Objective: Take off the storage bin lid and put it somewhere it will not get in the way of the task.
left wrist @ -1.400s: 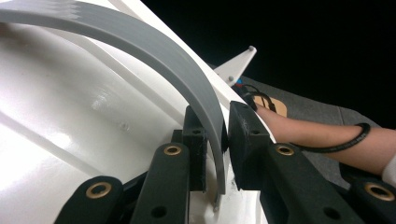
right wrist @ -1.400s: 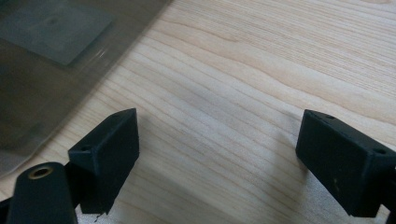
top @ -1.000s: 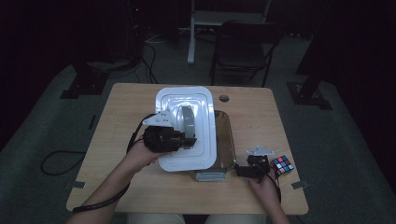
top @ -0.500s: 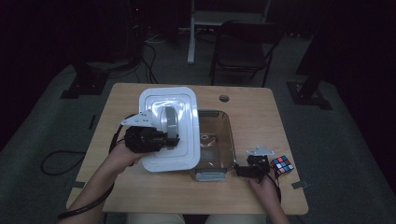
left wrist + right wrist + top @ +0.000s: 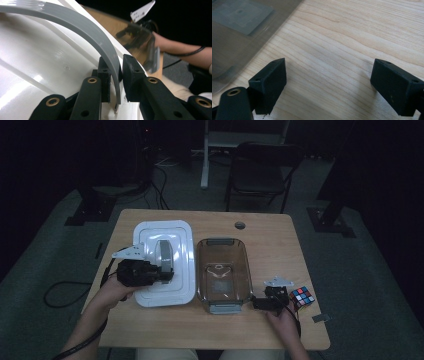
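the white lid (image 5: 162, 265) has just come off the clear bin (image 5: 222, 272): a second ago it covered the bin, half a second ago it was partway across, and now it lies flat on the tabletop (image 5: 270, 240) just left of the bin, with a narrow gap between them. the left hand-held gripper (image 5: 159, 272) has travelled left with it and is pinching the lid's grey handle (image 5: 100, 40); in the left gripper view the jaws are pressed onto the curved grey strip from both sides. to my eye the lid-removal step is all but done, with letting go the only part left.

the bin now stands open and looks empty; only a label or moulded patch shows on its clear floor. nothing rests on the lid either.

the right hand-held gripper (image 5: 267, 300) has stayed put just right of the bin's near corner, jaws spread wide over bare wood, holding nothing. a colour cube (image 5: 301, 297) sits right of that gripper, a likely candidate to go into the bin.
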Demonstrator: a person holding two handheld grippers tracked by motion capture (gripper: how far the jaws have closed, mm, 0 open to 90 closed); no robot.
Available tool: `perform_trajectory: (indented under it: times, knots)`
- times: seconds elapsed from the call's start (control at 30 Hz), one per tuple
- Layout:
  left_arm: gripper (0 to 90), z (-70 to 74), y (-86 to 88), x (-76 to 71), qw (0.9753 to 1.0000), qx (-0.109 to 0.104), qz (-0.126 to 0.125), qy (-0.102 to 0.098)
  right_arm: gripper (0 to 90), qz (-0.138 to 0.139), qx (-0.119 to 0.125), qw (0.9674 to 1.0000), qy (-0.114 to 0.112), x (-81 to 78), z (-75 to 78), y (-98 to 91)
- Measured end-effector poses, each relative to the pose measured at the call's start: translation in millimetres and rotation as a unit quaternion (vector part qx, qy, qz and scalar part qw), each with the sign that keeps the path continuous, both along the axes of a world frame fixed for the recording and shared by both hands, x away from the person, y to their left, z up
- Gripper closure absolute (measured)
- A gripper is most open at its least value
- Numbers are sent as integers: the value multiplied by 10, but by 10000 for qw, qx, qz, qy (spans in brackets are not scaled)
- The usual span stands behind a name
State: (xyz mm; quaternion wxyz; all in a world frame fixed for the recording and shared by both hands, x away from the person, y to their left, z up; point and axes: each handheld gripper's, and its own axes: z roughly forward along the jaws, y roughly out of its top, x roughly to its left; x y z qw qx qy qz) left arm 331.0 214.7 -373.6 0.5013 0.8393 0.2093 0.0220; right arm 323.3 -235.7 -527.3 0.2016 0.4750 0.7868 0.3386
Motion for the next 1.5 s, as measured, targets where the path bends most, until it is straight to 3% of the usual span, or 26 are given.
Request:
perform_trajectory:
  times: [0.17, 0.37, 0.47, 0.63, 0.8, 1.03, 1.33, 1.5]
  knots:
    - [783, -249, 83, 107, 9995, -3, 126, 274, 132, 6, -3, 10000, 0, 0, 0, -1]
    - [784, -512, 59, 156, 9995, -82, -15, 306, 132, 2, 0, 10000, 2, 0, 0, 0]
    - [783, -644, 24, 183, 9992, 42, 9, 402, 132, 1, 0, 10000, 5, -1, 0, 0]
    - [783, -835, -17, 250, 9982, 57, 9, 590, 132, 2, -1, 10000, 3, -1, 0, 0]
    - [783, -964, -54, 315, 9970, 44, -1, 774, 132, 3, -5, 10000, 6, -1, 1, -1]
    - [782, -1097, -115, 382, 9951, 272, -1, 951, 132, 2, -2, 10000, 8, -1, 1, -1]
    - [767, -1203, -182, 454, 9940, 274, 38, 1060, 132, 2, 1, 10000, 4, -1, 0, 0]
    - [741, -1248, -221, 474, 9949, 299, 95, 962, 132, 2, 0, 10000, 4, -1, 0, 0]
